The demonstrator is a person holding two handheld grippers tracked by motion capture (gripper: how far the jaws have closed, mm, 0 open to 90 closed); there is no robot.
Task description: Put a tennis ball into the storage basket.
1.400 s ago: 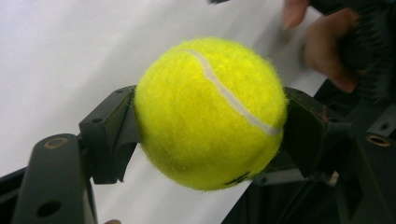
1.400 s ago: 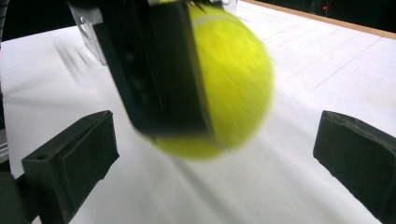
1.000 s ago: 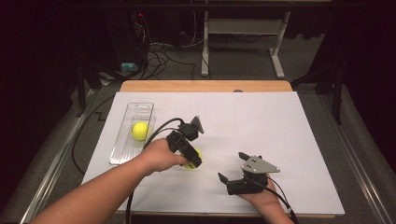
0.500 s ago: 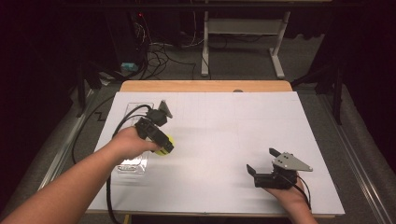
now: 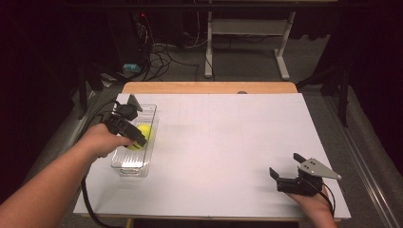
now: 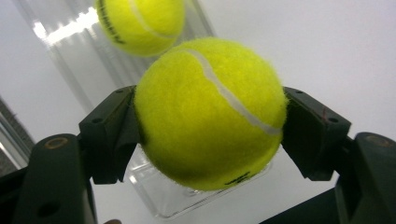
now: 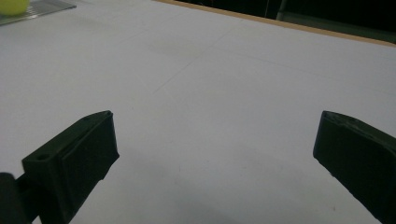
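My left gripper (image 5: pixel 135 139) is shut on a yellow tennis ball (image 5: pixel 134 144), held just above the clear plastic tray (image 5: pixel 130 170) at the table's left side. In the left gripper view the black jaws press on both sides of that held ball (image 6: pixel 210 116). A second tennis ball (image 6: pixel 140 23) lies in the tray (image 6: pixel 159 203) beyond it, and it is also in the high view (image 5: pixel 145 129). My right gripper (image 5: pixel 286 167) stands open near the front right of the table, and its jaws (image 7: pixel 215 154) are wide apart over bare white surface.
White paper (image 5: pixel 228 142) covers the table, with a wooden strip (image 5: pixel 209 87) along the far edge. Cables and a metal stand (image 5: pixel 247 33) sit on the dark floor beyond. In the right gripper view the tray (image 7: pixel 46 6) is far off at the top left.
My left gripper carried the ball leftward from mid-table to over the tray. My right gripper moved to the right, toward the front right corner, still open.
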